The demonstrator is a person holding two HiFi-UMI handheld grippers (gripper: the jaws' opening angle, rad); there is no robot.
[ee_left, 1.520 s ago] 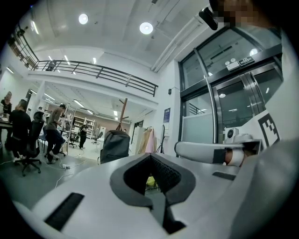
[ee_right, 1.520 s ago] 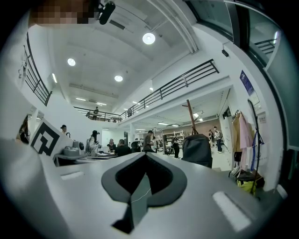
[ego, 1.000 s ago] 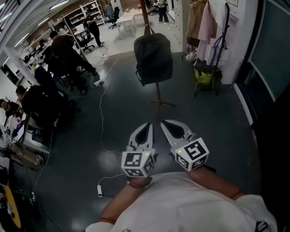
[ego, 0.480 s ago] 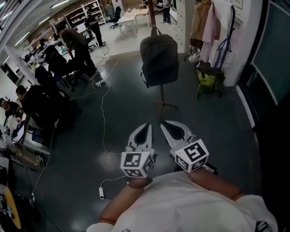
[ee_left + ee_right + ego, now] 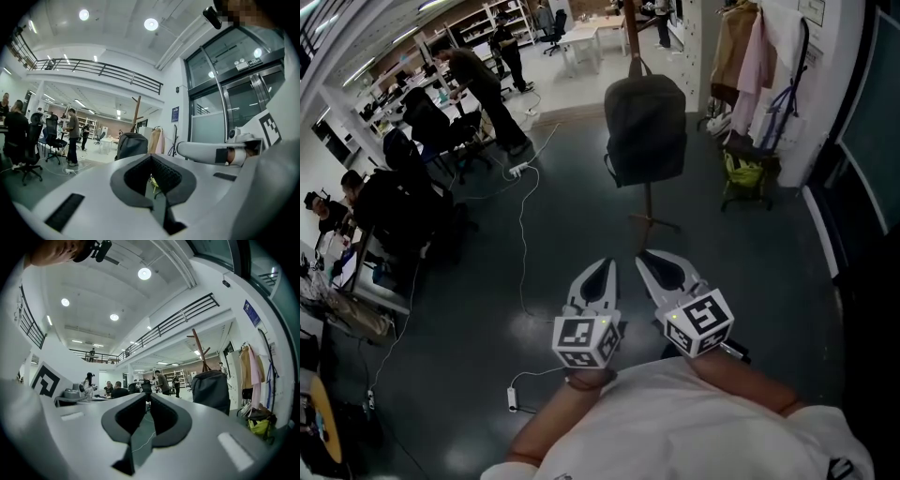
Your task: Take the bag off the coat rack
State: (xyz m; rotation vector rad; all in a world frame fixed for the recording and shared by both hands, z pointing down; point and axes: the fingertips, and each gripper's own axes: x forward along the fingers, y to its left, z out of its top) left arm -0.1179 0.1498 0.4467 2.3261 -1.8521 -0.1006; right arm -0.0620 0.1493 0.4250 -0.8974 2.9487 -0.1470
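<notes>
A dark grey backpack (image 5: 645,131) hangs by its top loop on a wooden coat rack (image 5: 630,26) whose foot (image 5: 653,223) stands on the dark floor. It also shows in the left gripper view (image 5: 131,144) and the right gripper view (image 5: 212,389), well ahead of the jaws. My left gripper (image 5: 602,270) and right gripper (image 5: 647,261) are held side by side in front of my chest, pointing at the rack and well short of it. Both look shut, with nothing between the fingers. The rack's pole (image 5: 199,350) rises above the bag.
A second rack with coats (image 5: 757,56) and a green bag (image 5: 743,171) stand right of the backpack. A white cable (image 5: 523,234) runs across the floor to a power strip (image 5: 512,398). People sit at desks (image 5: 398,192) on the left. A glass wall (image 5: 872,150) bounds the right.
The backpack and rack have come nearer and sit lower and further right in the head view. Both grippers keep their pose. A standing person at the back left has moved.
</notes>
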